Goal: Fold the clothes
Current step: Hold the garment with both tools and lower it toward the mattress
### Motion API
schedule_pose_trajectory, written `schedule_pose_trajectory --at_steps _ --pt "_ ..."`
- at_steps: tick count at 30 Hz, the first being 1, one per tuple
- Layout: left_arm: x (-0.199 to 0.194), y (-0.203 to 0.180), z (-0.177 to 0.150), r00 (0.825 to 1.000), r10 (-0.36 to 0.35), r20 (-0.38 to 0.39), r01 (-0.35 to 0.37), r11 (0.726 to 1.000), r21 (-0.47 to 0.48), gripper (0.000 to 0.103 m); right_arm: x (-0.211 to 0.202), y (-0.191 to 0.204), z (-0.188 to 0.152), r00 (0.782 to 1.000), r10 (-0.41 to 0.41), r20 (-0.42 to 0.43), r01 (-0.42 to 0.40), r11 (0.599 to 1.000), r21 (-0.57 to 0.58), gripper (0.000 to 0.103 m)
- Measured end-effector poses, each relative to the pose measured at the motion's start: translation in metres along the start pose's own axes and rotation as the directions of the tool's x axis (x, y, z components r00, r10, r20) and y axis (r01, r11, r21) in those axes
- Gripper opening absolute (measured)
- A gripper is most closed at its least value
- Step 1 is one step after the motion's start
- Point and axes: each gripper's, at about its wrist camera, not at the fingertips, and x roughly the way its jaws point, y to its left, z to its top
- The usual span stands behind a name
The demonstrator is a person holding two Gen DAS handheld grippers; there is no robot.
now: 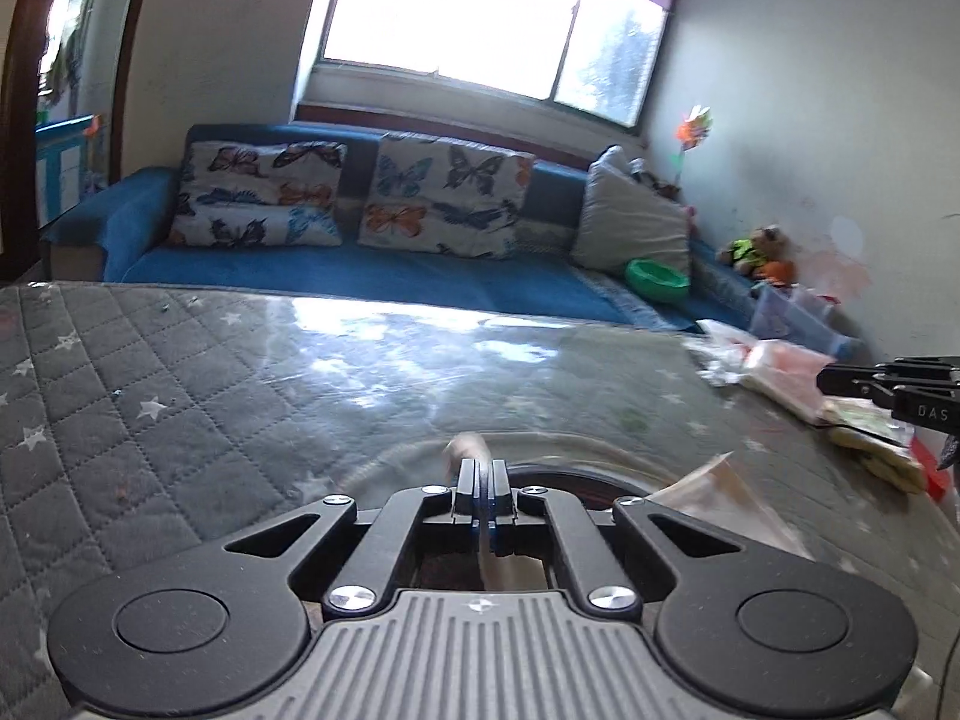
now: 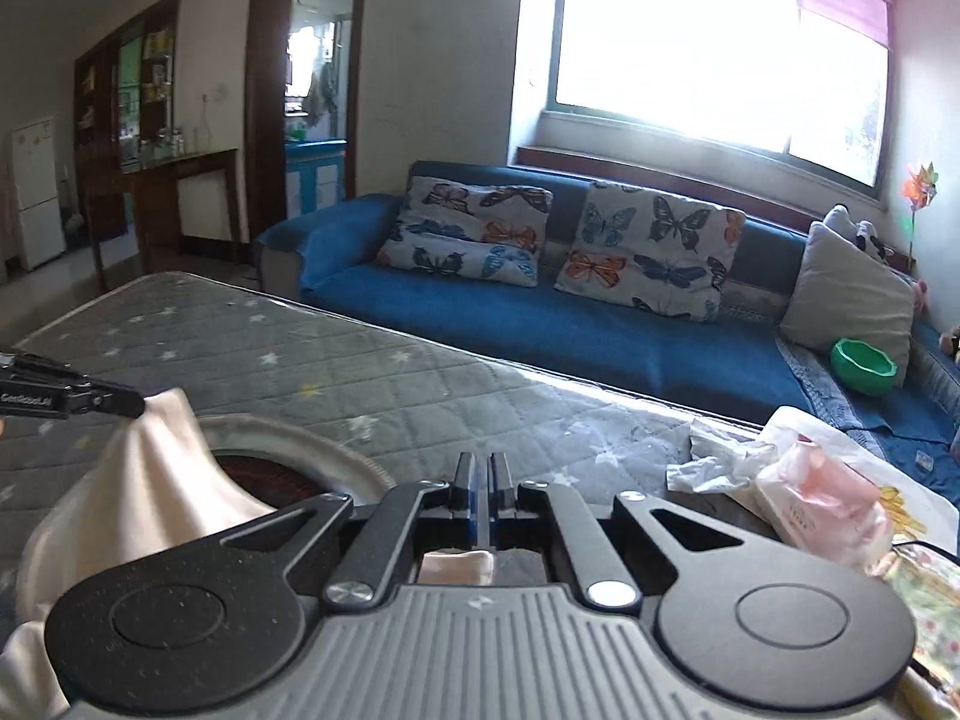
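Note:
A cream, satin-like garment [image 2: 150, 480] is lifted above the grey star-quilted table [image 2: 360, 372]. My left gripper [image 1: 482, 471] is shut on an edge of it; cloth pokes out past the fingertips and runs back between the fingers. In the right wrist view the left gripper [image 2: 129, 405] holds a raised peak of the cloth at the far left. My right gripper [image 2: 482, 468] is shut, with a fold of cream cloth [image 2: 456, 567] showing between the fingers near the base. It shows at the right edge of the left wrist view [image 1: 840, 381]. A corner of the garment [image 1: 720, 480] hangs between the grippers.
A round woven rim with a dark inside [image 2: 288, 462] lies under the garment. Crumpled plastic, a pink tissue pack [image 2: 822, 498] and printed bags sit at the table's right end. A blue sofa [image 2: 600, 336] with butterfly cushions and a green bowl [image 2: 864, 366] stands behind the table.

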Motion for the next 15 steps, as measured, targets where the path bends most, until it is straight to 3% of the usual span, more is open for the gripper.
schedule_pose_trajectory --at_steps 5,6,7,11,12,13,15 --pt "0.021 0.018 0.0 0.998 0.03 -0.06 -0.032 0.998 -0.044 0.003 0.036 -0.01 -0.004 0.995 0.041 -0.087 -0.035 0.997 0.065 0.007" --pt "0.023 0.022 -0.002 0.997 0.036 -0.073 -0.039 0.998 -0.05 0.003 0.038 -0.01 -0.007 0.995 0.037 -0.097 -0.031 0.997 0.067 0.014" --pt "0.023 0.025 -0.003 0.996 0.036 -0.087 -0.041 0.998 -0.057 0.005 0.04 -0.011 -0.011 0.994 0.034 -0.106 -0.027 0.997 0.069 0.021" --pt "0.023 0.024 -0.014 0.992 0.033 -0.125 -0.039 0.998 -0.044 0.016 0.055 -0.01 -0.033 0.982 0.04 -0.182 -0.028 0.997 0.066 0.025" --pt "0.022 0.021 -0.016 0.991 0.026 -0.129 -0.032 0.999 -0.041 0.022 0.057 -0.01 -0.036 0.981 0.039 -0.192 -0.027 0.997 0.065 0.031" --pt "0.021 0.019 -0.018 0.991 0.019 -0.133 -0.024 0.999 -0.038 0.035 0.059 -0.01 -0.039 0.979 0.039 -0.202 -0.026 0.998 0.065 0.033" --pt "0.018 0.015 -0.021 0.992 0.008 -0.129 -0.014 0.999 -0.045 0.044 0.062 -0.008 -0.043 0.977 0.043 -0.208 -0.031 0.998 0.06 0.033"
